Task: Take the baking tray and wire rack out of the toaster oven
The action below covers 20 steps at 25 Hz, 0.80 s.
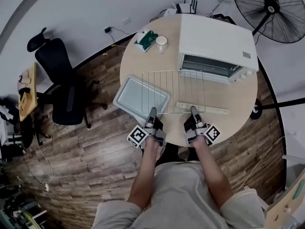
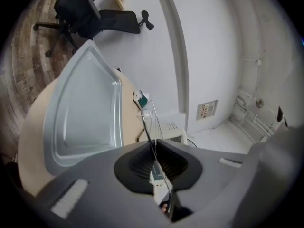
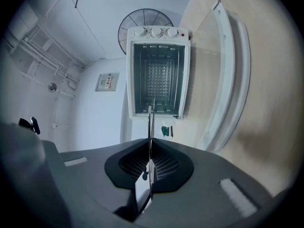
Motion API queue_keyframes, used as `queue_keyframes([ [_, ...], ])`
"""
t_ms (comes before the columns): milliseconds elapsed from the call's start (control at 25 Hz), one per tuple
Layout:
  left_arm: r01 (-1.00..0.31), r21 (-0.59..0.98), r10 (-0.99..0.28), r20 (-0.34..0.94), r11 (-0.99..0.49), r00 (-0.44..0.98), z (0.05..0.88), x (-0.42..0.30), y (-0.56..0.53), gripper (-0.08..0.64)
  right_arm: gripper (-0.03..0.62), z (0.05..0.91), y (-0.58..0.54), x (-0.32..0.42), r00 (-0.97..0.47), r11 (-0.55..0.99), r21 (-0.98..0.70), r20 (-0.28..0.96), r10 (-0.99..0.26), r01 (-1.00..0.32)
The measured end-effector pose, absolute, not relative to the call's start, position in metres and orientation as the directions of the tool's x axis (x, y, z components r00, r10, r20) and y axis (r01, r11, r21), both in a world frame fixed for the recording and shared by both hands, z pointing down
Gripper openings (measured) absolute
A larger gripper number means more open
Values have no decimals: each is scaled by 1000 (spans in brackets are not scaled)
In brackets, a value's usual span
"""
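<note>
Both claws are pinched almost closed on the near edge wire of the wire rack point(image 1: 174, 90), the left claw point(image 1: 151, 112) by its near-left corner and the right claw point(image 1: 194, 111) by its near-right. The rack hangs roughly level over the desk point(image 1: 238, 116) and stretches away from the claws toward the toaster oven point(image 1: 214, 42), its far edge at the open mouth. The baking tray point(image 1: 129, 95) lies at the desk's left edge, partly beneath the rack's left side. Setting the rack down probably calls for a shift rightward.
</note>
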State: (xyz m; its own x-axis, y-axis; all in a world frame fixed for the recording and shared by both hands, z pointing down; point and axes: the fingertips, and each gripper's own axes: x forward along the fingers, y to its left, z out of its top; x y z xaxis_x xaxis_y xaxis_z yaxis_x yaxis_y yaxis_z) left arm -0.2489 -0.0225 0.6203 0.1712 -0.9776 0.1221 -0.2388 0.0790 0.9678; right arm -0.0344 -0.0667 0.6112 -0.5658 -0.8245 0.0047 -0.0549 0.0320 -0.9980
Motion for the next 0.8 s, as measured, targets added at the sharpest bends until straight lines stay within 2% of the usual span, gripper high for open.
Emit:
queue_keyframes([
  [280,-237,964,-989,136,119,55,630,-326,12,63,8,628,-55,-118,-683,7,-996,60,-728,-94],
  [480,-185,967,-985,171,173,-29,652,-372,40,63,7,645,-44,-171,-747,-32,-990,122,-654,-134],
  [800,-137,959,-969,238,246,-70,689,-406,61,63,8,673,-35,-217,-811,-81,-975,219,-542,-209],
])
